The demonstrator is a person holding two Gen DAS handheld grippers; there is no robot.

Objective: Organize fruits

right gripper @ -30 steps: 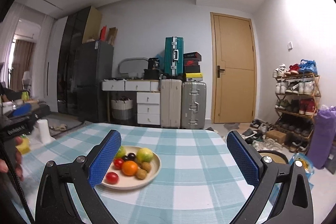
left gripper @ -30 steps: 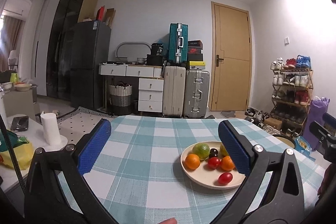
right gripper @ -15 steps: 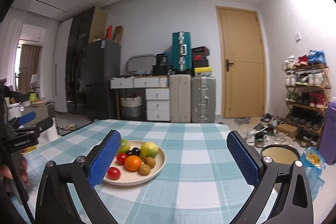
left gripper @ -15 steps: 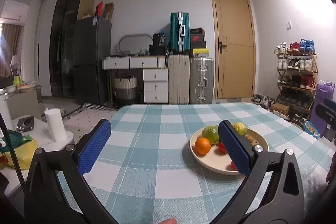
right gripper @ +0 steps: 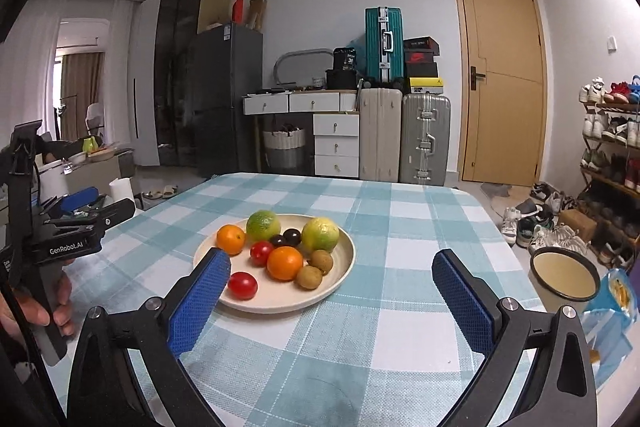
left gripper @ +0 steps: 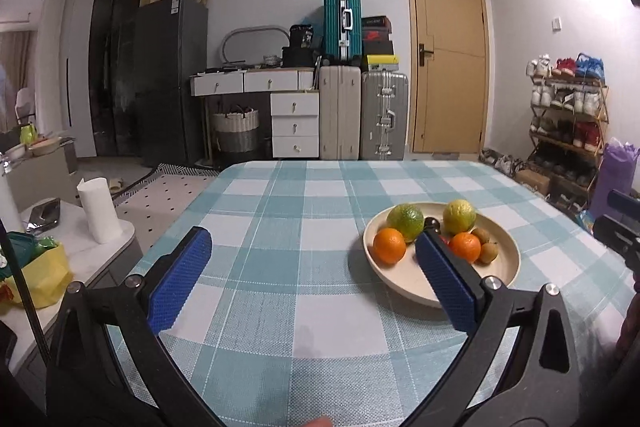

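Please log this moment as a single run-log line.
left gripper: open, empty, above tablecloth | right gripper: open, empty | plate: holds all fruit | phase: approach, nothing grasped

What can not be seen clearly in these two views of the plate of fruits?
- Left wrist view: the left gripper hides the tomatoes with its right finger; only the plate rim shows there.
- Right wrist view: the right gripper covers the plate's near-left rim with its left finger.
- Kind of the small brown fruits: too small to tell.
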